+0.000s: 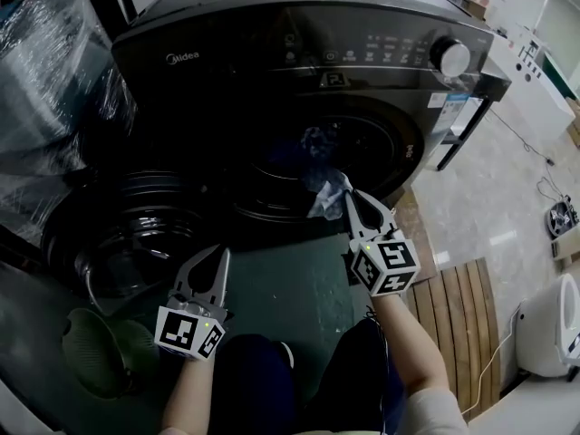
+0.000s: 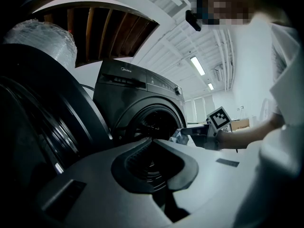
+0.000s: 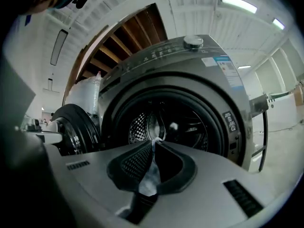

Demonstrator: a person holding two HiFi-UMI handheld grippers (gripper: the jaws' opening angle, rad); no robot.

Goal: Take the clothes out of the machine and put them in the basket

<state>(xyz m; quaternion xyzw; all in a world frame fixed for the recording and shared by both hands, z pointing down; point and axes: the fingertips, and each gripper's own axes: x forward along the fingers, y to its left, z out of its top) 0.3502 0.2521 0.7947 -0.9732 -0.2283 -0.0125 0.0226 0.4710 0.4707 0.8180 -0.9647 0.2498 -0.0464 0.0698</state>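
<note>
Washing machine [image 1: 272, 34] badged "Midea" far left; right gripper [image 1: 347, 188] jaws clamp pale garment [image 1: 322, 199]; left gripper [image 1: 217, 256] jaws closed, empty

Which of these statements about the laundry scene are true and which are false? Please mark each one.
1. The washing machine has its door swung open. True.
2. The right gripper is empty. False: it is shut on a light cloth at the mouth of the drum.
3. The left gripper holds a cloth too. False: nothing is between its jaws.
4. A green basket sits low on the person's left, near the left gripper. True.
</note>
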